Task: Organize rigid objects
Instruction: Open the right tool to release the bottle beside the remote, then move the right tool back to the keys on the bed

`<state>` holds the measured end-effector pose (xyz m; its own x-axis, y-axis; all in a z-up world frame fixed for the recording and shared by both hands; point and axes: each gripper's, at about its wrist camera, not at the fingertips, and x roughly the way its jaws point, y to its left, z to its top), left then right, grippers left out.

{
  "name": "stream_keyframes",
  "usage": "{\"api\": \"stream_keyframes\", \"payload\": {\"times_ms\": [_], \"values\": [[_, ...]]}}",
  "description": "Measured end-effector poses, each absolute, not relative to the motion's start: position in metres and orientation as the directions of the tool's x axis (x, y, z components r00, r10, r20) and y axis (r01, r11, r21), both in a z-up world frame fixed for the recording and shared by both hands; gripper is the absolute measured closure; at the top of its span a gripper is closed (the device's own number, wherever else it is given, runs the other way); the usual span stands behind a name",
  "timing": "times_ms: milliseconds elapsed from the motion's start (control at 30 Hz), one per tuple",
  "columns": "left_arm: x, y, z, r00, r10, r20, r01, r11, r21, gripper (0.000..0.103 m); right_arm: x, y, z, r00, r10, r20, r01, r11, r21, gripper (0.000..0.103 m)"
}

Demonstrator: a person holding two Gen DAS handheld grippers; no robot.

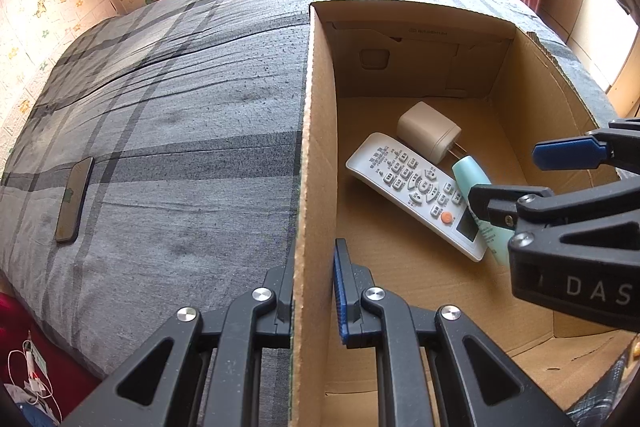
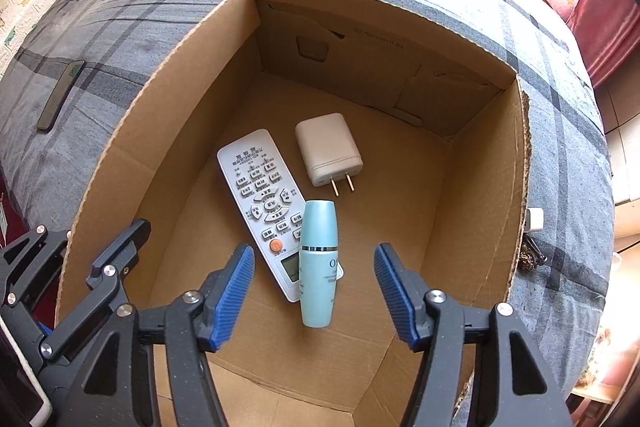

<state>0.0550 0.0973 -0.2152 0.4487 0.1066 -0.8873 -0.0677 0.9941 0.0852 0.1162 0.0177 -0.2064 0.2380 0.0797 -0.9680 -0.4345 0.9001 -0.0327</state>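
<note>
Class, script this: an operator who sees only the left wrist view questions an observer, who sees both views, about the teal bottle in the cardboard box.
Operator: Is the right gripper holding the pale teal plastic bottle?
Observer: No. Its jaws stand open; the bottle lies free between the blue pads, touching neither.
Operator: Does the bottle rest on anything?
Observer: It overlaps the display end of the white remote control.

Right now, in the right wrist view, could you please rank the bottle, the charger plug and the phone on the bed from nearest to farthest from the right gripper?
1. Teal bottle: in the box, between the open right gripper fingers.
2. White charger plug: deeper in the box.
3. Phone: outside, on the bedspread at left.
</note>
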Motion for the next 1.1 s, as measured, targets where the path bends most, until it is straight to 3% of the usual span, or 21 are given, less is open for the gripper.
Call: {"api": "stream_keyframes", "payload": {"times_ms": [333,467,1100], "values": [[0.055,0.096,-0.215,0.45,0.107,-0.887,-0.07,0.994,0.085,0.088,0.114,0.01,-0.173,0.305,0.114,-0.946,-0.412,0.911,-0.023,0.005],[0.055,0.097,-0.216,0.448,0.105,-0.888,-0.071,0.994,0.082,0.088,0.113,0.005,-0.163,0.334,0.098,-0.938,-0.398,0.916,-0.046,0.001],[0.056,0.097,-0.216,0.447,0.108,-0.888,-0.069,0.994,0.087,0.088,0.121,-0.047,-0.127,0.393,0.083,-0.916,-0.301,0.953,-0.043,0.0]]}}
